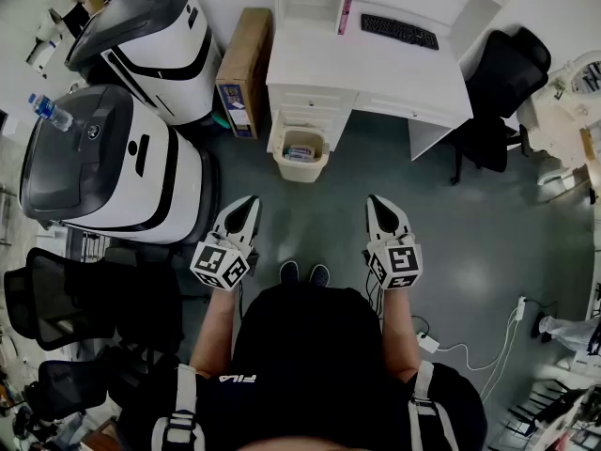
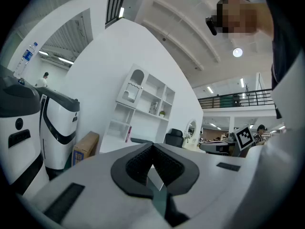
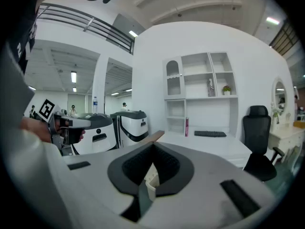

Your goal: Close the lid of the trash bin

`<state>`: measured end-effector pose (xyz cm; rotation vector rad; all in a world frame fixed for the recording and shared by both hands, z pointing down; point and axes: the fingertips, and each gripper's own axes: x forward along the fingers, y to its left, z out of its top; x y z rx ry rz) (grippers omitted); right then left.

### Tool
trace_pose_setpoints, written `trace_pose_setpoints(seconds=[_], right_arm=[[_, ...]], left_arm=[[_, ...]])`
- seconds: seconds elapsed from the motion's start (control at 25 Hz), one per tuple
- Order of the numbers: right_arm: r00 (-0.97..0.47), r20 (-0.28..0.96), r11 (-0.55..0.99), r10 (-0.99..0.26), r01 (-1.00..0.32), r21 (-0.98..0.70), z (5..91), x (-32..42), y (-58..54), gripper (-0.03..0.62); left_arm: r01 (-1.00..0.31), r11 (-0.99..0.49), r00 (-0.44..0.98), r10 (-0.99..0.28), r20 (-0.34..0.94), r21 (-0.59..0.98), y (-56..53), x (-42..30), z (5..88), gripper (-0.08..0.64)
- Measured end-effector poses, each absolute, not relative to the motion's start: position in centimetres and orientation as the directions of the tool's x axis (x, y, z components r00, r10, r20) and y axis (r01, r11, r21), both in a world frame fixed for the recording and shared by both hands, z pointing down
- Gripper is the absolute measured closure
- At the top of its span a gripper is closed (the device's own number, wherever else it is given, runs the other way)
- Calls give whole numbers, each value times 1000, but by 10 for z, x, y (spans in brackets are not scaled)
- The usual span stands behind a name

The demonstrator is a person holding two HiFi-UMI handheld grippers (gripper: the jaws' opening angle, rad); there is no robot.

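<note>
trash bin [image 1: 300, 171] stands on the floor against the front of the white worktop [image 1: 394, 69], well ahead of me, its mouth open with some rubbish showing inside. from here i cannot make out where the lid sits or which way it hinges.

my left claw [image 1: 251, 199] is clenched with nothing in it, held level and pointing forward. my right claw [image 1: 374, 198] is also clenched and empty, tipped a little downward. both hang well short of the bin, one to each side of my shoes [image 1: 304, 272].

the step in hand, as i judge it, is the approach. i would walk in until the bin sits right under my claws, then find the lid before touching anything. clenched tips should do for nudging a lid over, so i see no need to spread them. the bin looks light, so a hard shove might tip or slide it; i would push slowly, with the other claw ready against the rim.
</note>
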<state>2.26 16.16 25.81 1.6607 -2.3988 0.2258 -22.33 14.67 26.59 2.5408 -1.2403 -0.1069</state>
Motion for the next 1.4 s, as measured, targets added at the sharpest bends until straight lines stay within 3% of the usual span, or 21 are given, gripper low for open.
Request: trace_pose_setpoints(seconds=[0.64, 0.84, 1.2, 1.28, 1.4], right_arm=[[-372, 247, 377, -895, -926, -29, 254, 30, 168, 589], [-384, 237, 406, -892, -913, 49, 250, 27, 172, 588], [-405, 290, 413, -867, -910, -36, 266, 34, 172, 588], [-415, 288, 424, -863, -905, -37, 266, 32, 172, 588], [-435, 288, 441, -853, -896, -46, 268, 31, 174, 588]], left_arm=[[-772, -568, 608, -791, 69, 286, 156, -213, 260, 557], [-772, -579, 614, -786, 71, 264, 158, -206, 258, 557], [-793, -584, 600, -798, 55, 172, 163, -196, 248, 551], [-803, -575, 589, -806, 57, 157, 162, -197, 248, 488], [-819, -550, 567, -820, 80, 165, 158, -195, 253, 316]])
